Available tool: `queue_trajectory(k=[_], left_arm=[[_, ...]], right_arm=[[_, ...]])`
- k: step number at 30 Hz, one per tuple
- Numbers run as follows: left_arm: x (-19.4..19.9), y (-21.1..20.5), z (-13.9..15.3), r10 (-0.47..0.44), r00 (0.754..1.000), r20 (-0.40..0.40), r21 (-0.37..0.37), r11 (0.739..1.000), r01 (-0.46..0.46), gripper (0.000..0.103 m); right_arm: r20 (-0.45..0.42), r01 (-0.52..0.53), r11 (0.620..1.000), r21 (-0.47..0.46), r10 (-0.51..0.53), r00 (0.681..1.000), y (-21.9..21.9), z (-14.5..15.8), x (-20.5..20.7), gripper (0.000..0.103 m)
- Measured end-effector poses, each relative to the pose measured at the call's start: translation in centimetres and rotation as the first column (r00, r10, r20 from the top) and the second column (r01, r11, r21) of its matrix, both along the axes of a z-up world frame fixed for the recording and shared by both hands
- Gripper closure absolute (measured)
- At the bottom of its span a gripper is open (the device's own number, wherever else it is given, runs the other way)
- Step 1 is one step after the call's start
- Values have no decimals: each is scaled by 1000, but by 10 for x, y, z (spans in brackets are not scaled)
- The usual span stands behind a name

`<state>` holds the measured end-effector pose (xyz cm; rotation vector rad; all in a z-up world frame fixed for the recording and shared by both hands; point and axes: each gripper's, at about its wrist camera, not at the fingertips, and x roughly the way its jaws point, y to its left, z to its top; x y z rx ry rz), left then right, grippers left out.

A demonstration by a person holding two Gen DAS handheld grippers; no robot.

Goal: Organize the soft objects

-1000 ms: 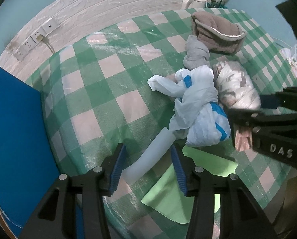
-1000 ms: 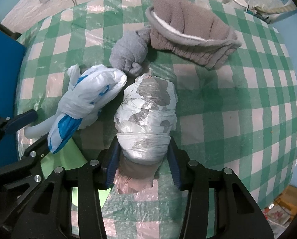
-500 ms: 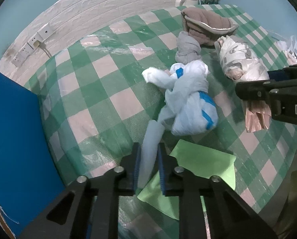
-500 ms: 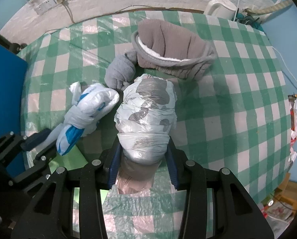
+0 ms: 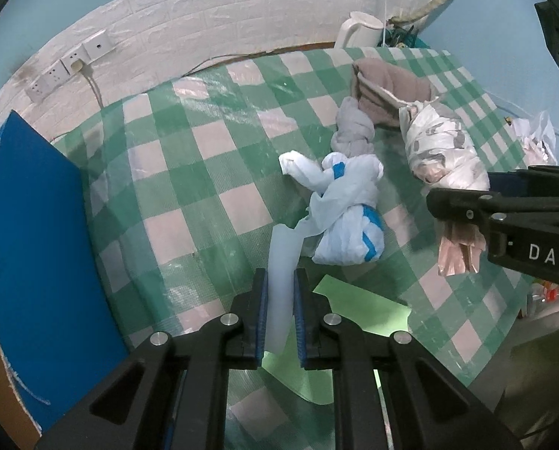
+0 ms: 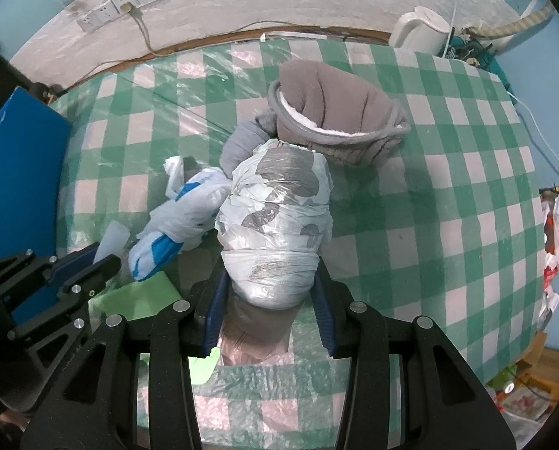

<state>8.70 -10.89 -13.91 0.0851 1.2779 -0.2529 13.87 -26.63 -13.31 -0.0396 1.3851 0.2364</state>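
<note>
Blue board (image 5: 43, 255) stands at far left edge of table (image 5: 189, 172), which has a glossy green-and-white checked plastic cover. Left gripper (image 5: 280, 311) points steeply down, jaws closed to a narrow gap, blue pads pinching the long flat tail of the white-and-blue plastic bag bundle (image 5: 348, 217). Tail runs taut from the pads up to the knotted body, which lies just ahead and to the right on the table. Bundle is crinkly thin film, lumpy, tied round itself. Flat light-green sheet (image 5: 361, 311) lies under and right of the left gripper. Grey knotted cloth (image 5: 352, 133) sits just beyond the bag bundle, touching it; soft matte knit. Behind it a brown fleece piece (image 6: 339, 108) with white fluffy lining, folded into an open pouch shape; nothing visible inside. Right gripper (image 6: 270, 311) also points down, jaws partly apart and clamped on the lower end of a white-and-grey patterned plastic bundle (image 6: 279, 210), oblong, tightly wrapped, shiny. It is lifted clear of the table, pinkish plastic end (image 5: 459, 255) hanging below the jaws. White kettle (image 6: 421, 30) at far table edge.
</note>
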Motion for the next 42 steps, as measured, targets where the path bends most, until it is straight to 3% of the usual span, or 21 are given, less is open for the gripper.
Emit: queue_trajectory(k=[24, 42], left_arm=[[-22, 17, 60, 77, 991, 109, 27, 996, -81, 90], [-42, 75, 90, 205, 968, 145, -15, 979, -205, 90]], right_arm=[[110, -86, 996, 34, 81, 991, 27, 51, -10, 62], [164, -164, 985, 46, 155, 974, 66, 79, -19, 62]])
